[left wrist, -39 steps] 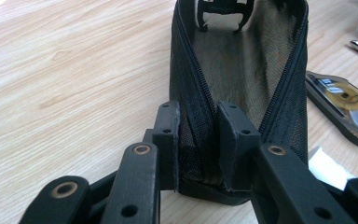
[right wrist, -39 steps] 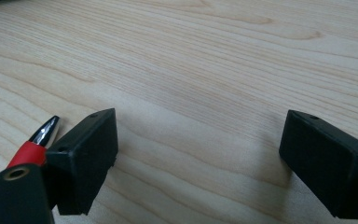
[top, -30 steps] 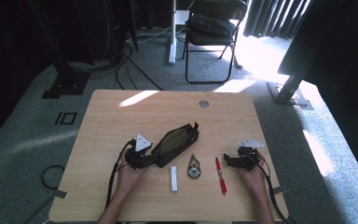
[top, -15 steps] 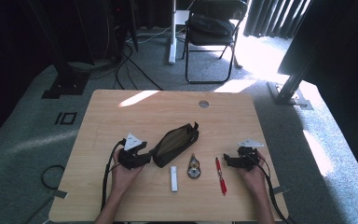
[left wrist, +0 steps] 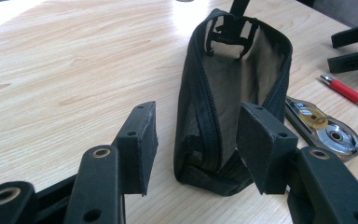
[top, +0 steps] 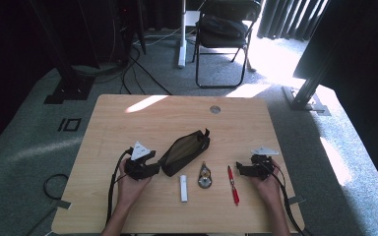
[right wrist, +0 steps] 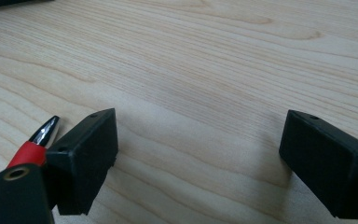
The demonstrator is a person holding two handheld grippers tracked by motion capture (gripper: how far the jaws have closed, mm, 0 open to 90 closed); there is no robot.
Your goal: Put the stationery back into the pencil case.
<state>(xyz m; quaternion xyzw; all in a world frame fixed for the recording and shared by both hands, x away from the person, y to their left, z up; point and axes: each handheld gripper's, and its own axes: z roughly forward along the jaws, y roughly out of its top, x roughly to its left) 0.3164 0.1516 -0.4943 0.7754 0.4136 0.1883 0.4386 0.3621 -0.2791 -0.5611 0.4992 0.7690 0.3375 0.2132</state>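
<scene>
Two grippers idle: left gripper [left wrist: 193, 154] gaped, just opening off the pouch [left wrist: 233, 93], right gripper [right wrist: 198, 158] gaped empty; pen [top: 233, 184] pickup judged next

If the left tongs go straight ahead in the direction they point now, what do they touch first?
Most likely the pencil case. In the left gripper view its near end stands just ahead of the open left tongs, about in line with the gap and nearer the right-hand jaw. How close it is I cannot judge exactly.
</scene>
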